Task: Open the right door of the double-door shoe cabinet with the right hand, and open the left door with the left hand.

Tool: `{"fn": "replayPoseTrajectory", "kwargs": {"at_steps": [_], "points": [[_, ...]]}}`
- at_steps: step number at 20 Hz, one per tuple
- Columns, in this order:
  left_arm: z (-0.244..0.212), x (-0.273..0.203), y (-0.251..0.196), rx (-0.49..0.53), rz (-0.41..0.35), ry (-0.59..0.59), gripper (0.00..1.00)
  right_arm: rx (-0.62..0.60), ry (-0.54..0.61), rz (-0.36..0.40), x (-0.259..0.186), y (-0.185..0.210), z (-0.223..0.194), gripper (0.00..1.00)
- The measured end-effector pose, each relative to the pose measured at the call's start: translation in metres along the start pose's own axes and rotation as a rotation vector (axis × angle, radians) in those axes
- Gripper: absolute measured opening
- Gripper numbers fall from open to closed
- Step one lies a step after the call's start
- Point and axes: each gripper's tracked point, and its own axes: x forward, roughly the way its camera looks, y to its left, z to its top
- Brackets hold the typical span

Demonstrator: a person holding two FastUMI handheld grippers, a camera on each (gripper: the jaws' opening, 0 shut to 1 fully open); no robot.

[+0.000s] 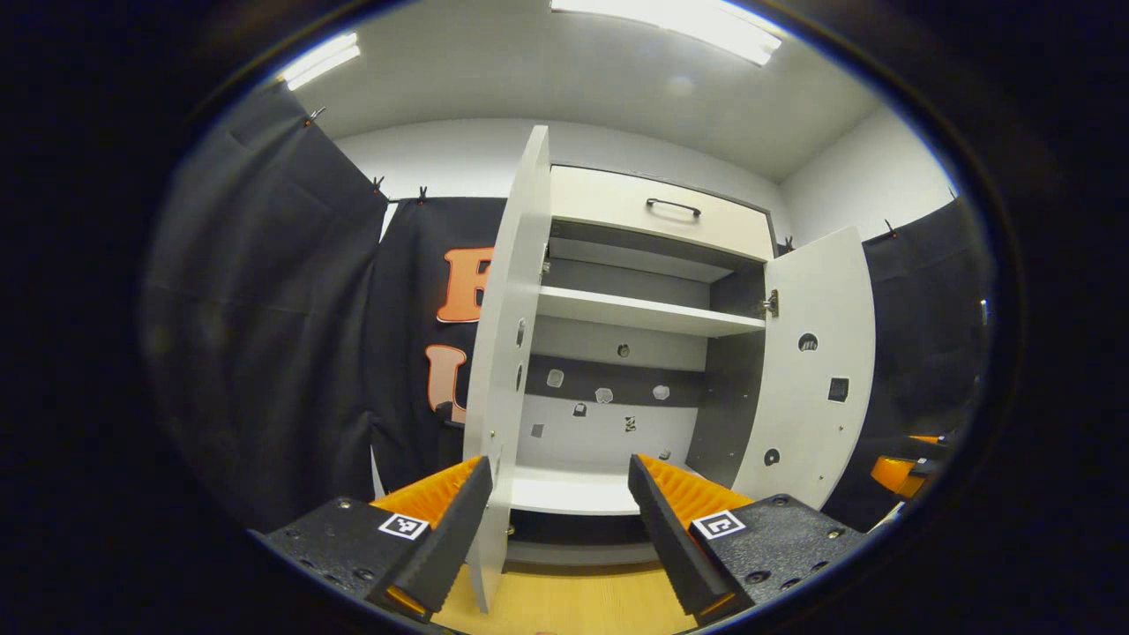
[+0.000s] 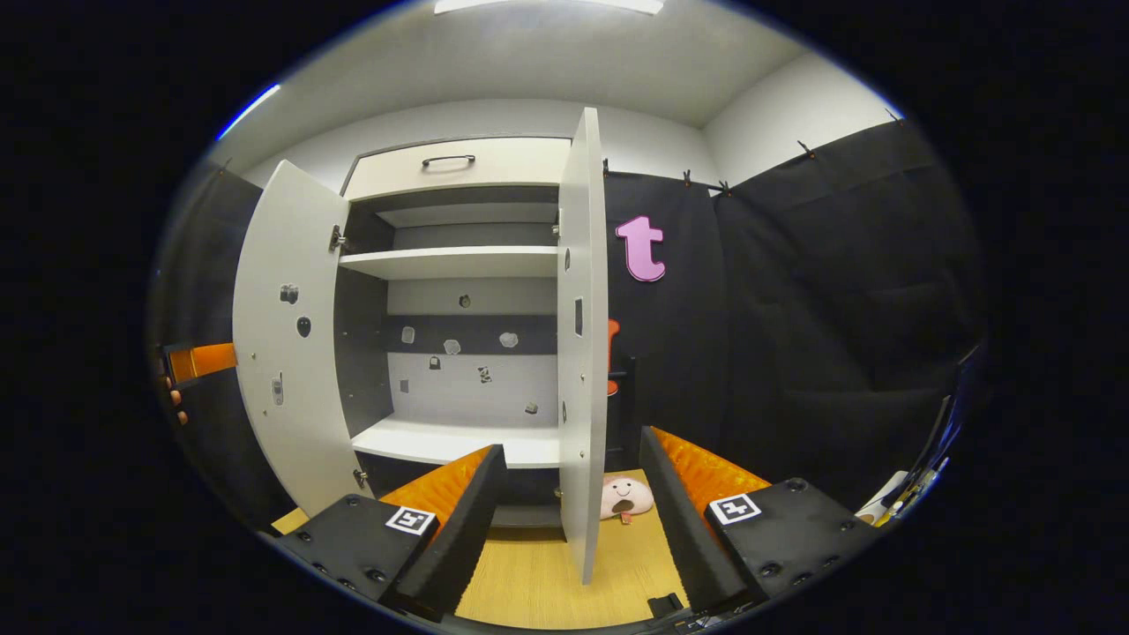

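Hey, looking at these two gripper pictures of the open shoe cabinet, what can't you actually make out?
- Outer faces of the left door and right door: turned away from the cameras.
- Small marks on the cabinet's back panel: too small to identify in either view.
- Space under the bottom shelf: hidden behind the right gripper.
- Pink plush toy on the floor: partly behind the right door's edge.

No legible text or labels

Ceiling lamps (image 1: 675,26) above my cabinet (image 1: 617,353) lit everything brightly and evenly, glaring white. Shadows under the cabinet's shelves stayed soft. Straight door edges bowed toward the rim; focus was sharp.
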Motion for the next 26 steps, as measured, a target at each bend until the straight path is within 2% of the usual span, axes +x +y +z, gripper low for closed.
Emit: {"fn": "replayPoseTrajectory", "kwargs": {"at_steps": [6,8,10,15,16,17,18,24,25,26], "points": [[-0.001,0.005,-0.006,-0.001,0.005,0.000,0.94,-0.007,-0.011,-0.006,0.002,-0.003,0.002,0.91],[-0.003,0.005,-0.004,0.001,0.009,0.005,0.92,-0.007,-0.014,-0.010,0.001,-0.004,0.003,0.90],[-0.002,0.004,-0.002,0.006,0.012,0.005,0.94,-0.003,-0.024,-0.009,0.001,-0.001,0.007,0.90],[0.006,-0.001,0.006,0.031,0.015,-0.018,0.94,-0.007,-0.038,0.000,-0.003,0.009,0.010,0.91],[0.007,-0.002,0.007,0.036,0.014,-0.023,0.92,-0.006,-0.042,-0.001,-0.005,0.011,0.011,0.90],[0.008,-0.003,0.006,0.038,0.010,-0.025,0.94,-0.005,-0.046,-0.002,-0.005,0.013,0.012,0.90],[0.007,-0.002,0.006,0.039,0.005,-0.025,0.92,-0.003,-0.049,-0.003,-0.007,0.014,0.013,0.97],[0.006,-0.002,0.008,0.047,-0.014,-0.028,0.94,0.004,-0.045,-0.024,-0.011,0.015,0.009,0.97],[0.006,-0.002,0.008,0.044,-0.018,-0.028,0.92,0.004,-0.044,-0.028,-0.012,0.015,0.009,0.97],[0.004,-0.002,0.008,0.042,-0.023,-0.024,0.94,0.005,-0.044,-0.031,-0.012,0.015,0.009,0.97]]}}
